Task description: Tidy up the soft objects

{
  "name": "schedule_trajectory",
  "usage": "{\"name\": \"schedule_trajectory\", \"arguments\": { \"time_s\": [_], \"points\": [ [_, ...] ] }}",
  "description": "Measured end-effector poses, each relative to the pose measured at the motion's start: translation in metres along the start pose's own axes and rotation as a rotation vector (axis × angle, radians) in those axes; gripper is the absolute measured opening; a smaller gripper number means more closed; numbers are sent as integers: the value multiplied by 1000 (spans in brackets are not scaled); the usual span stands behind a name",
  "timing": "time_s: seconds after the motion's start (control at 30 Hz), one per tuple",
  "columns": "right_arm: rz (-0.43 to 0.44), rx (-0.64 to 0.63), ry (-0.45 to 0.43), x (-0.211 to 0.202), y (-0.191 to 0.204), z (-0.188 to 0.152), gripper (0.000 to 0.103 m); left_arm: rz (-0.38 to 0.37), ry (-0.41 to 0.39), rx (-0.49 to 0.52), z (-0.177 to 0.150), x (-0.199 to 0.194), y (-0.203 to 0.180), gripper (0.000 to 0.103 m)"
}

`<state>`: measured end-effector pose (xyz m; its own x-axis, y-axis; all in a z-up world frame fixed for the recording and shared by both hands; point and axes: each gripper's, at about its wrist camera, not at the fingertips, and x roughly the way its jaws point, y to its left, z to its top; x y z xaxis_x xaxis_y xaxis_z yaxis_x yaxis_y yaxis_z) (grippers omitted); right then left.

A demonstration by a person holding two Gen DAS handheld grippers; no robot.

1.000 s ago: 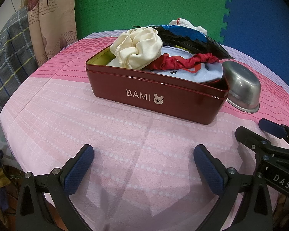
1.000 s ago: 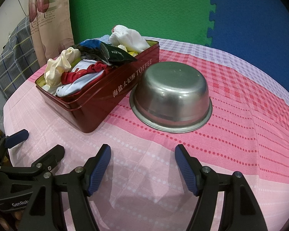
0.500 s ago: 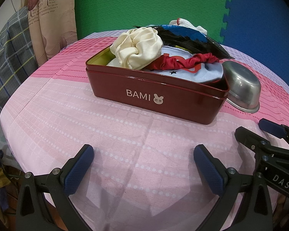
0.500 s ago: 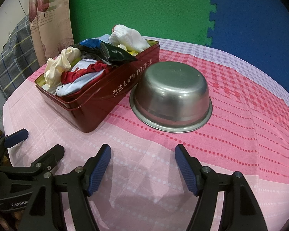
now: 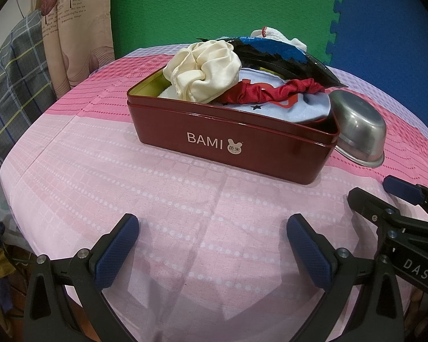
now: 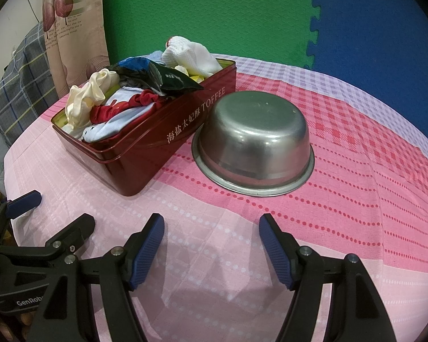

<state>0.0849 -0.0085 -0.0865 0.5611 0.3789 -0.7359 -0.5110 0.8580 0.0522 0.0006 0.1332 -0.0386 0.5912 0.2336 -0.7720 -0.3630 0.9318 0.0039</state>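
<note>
One glossy rectangular tin (image 5: 231, 148) | crumpled satin scrunchie (image 5: 205, 71) | domed steel bowl (image 6: 254, 142)

A dark red tin (image 5: 231, 145) sits mid-frame, heaped with cloths; the left gripper (image 5: 212, 240) gapes empty at the bottom.

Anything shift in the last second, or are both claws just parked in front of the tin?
Nothing has visibly changed. The left claw and right claw both stay open and empty above the tablecloth, the soft things are still piled in the red tin, and the upturned metal bowl remains beside it.
</note>
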Motion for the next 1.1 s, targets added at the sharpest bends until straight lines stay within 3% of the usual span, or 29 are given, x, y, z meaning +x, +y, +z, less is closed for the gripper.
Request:
{"name": "schedule_trajectory", "arguments": {
  "time_s": [1.1],
  "points": [
    [-3,-6,2,0,-2,-1,71,0,1,0,1,0,0,103]
  ]
}}
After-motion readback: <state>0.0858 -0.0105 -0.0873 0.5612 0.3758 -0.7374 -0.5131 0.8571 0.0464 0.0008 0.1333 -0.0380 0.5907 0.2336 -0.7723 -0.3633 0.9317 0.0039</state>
